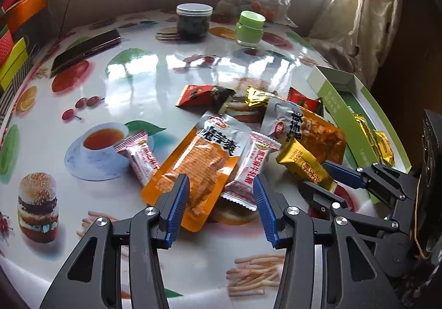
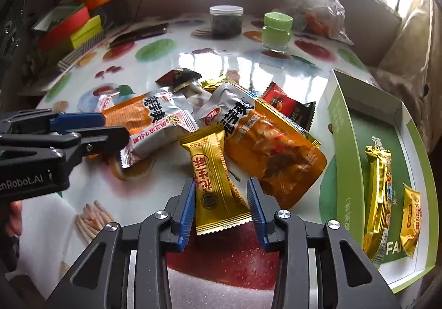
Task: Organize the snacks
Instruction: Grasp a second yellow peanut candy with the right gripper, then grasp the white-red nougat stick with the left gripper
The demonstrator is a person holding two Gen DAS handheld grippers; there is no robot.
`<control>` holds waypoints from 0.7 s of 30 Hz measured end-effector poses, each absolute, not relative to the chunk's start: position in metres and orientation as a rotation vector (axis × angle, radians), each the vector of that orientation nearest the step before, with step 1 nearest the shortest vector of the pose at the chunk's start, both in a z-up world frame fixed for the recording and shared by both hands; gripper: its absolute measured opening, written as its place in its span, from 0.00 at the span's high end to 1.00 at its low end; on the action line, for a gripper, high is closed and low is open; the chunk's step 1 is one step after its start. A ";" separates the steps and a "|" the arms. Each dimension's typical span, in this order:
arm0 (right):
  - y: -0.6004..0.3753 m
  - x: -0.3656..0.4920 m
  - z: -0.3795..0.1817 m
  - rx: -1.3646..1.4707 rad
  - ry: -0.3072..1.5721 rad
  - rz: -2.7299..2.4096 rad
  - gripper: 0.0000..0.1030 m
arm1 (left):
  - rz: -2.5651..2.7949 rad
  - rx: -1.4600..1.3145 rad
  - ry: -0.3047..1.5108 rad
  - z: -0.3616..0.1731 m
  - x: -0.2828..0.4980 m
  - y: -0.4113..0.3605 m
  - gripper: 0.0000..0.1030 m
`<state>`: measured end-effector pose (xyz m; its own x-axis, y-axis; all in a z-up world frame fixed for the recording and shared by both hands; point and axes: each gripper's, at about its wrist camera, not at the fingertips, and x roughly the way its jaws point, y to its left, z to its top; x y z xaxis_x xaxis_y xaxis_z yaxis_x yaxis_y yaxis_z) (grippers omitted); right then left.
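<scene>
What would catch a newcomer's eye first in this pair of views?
The jumble of bright snack packets in the middle of the glossy, food-printed table, orange, gold and silver. In the right wrist view the right tool has its blue pads either side of a gold candy packet at the near edge of the heap. To the right lies an open green box with two gold packets inside.

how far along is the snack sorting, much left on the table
Early. Done: two gold packets already lie in the green box. In hand: the right tongs straddle a gold candy packet, the left-hand pad touching it. Left: the pile beside it, including two orange pouches and white candies. The left tongs stand open over them.
</scene>
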<state>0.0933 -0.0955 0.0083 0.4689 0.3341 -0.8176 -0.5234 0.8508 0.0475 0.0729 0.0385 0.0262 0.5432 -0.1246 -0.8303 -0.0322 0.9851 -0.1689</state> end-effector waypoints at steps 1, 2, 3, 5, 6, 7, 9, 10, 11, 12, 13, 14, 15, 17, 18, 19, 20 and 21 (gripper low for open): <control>-0.096 0.093 0.008 -0.220 0.945 0.528 0.68 | -0.056 -0.168 0.997 0.026 0.073 0.037 0.52; -0.097 0.093 0.009 -0.217 0.945 0.524 0.69 | -0.060 -0.165 0.997 0.026 0.073 0.036 0.52; -0.099 0.092 0.009 -0.210 0.945 0.520 0.70 | -0.063 -0.164 0.998 0.027 0.074 0.035 0.52; -0.102 0.091 0.009 -0.197 0.944 0.514 0.71 | -0.070 -0.156 0.998 0.027 0.075 0.032 0.52; -0.103 0.091 0.009 -0.190 0.943 0.512 0.73 | -0.076 -0.153 0.997 0.027 0.075 0.030 0.52; -0.104 0.090 0.010 -0.183 0.942 0.510 0.74 | -0.081 -0.151 0.997 0.027 0.076 0.029 0.52; -0.107 0.089 0.010 -0.174 0.941 0.511 0.75 | -0.084 -0.146 1.004 0.025 0.079 0.027 0.52; -0.108 0.088 0.011 -0.168 0.940 0.511 0.76 | -0.082 -0.140 1.005 0.024 0.079 0.025 0.52; -0.110 0.087 0.011 -0.160 0.938 0.511 0.76 | -0.088 -0.134 1.003 0.025 0.080 0.023 0.52; -0.111 0.087 0.012 -0.154 0.937 0.510 0.77 | -0.100 -0.131 1.000 0.024 0.080 0.021 0.52; -0.112 0.086 0.013 -0.148 0.935 0.508 0.77 | -0.108 -0.132 0.999 0.024 0.081 0.019 0.52; -0.114 0.085 0.014 -0.142 0.932 0.505 0.77 | -0.109 -0.131 1.005 0.023 0.083 0.018 0.52; -0.115 0.085 0.015 -0.134 0.930 0.505 0.77 | -0.106 -0.129 1.010 0.021 0.084 0.017 0.52; -0.118 0.083 0.018 -0.123 0.924 0.501 0.77 | -0.113 -0.128 1.010 0.020 0.087 0.015 0.52; -0.119 0.082 0.019 -0.120 0.923 0.500 0.77 | -0.114 -0.130 1.014 0.019 0.088 0.015 0.52; -0.120 0.082 0.019 -0.115 0.921 0.498 0.77 | -0.113 -0.130 1.017 0.017 0.089 0.014 0.52; -0.120 0.081 0.020 -0.112 0.921 0.496 0.77 | -0.108 -0.127 1.018 0.017 0.090 0.013 0.52; -0.121 0.081 0.020 -0.110 0.922 0.495 0.77 | -0.104 -0.123 1.016 0.017 0.091 0.012 0.52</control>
<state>0.0809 -0.1212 0.0198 0.5007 0.3628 -0.7859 -0.4549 0.8827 0.1177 0.0906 0.0123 0.0171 0.5226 -0.1436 -0.8404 0.0289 0.9881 -0.1509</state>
